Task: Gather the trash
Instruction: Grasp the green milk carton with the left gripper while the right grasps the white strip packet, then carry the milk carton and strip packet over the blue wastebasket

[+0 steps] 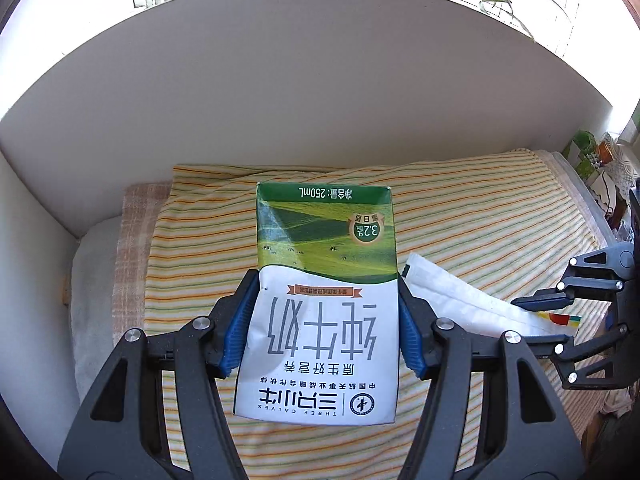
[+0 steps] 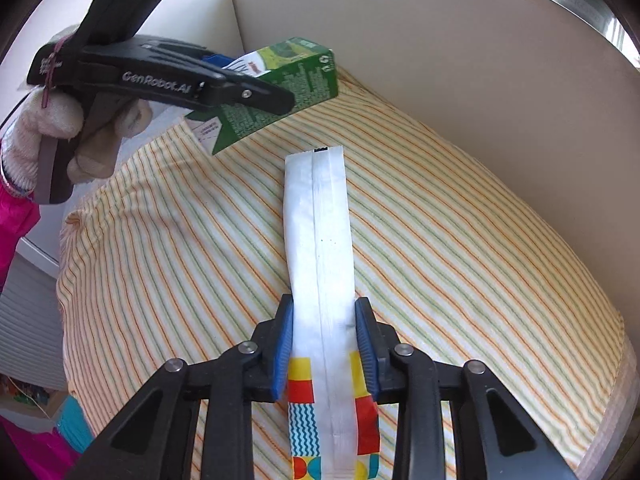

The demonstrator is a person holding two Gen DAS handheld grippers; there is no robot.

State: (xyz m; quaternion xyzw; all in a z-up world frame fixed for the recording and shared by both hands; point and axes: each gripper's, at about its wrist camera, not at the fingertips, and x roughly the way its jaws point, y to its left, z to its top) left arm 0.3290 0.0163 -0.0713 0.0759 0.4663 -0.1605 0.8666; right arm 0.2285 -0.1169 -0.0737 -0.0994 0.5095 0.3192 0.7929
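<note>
Supporting surface: a bed, of which only the head end is seen, enclosed by a white headboard (image 1: pixel 280 92) at the back and a white side panel (image 1: pixel 28 204) at one side.

Directly on it: a pillow in a cover striped orange, green and cream (image 1: pixel 472 216), laid against the headboard and filling most of both views. Beside and partly under it, a second cushion in a pale pink check (image 1: pixel 134 248) is seen, and below that a white padded layer (image 1: pixel 94 280) (whether mattress or quilt cannot be told).
</note>
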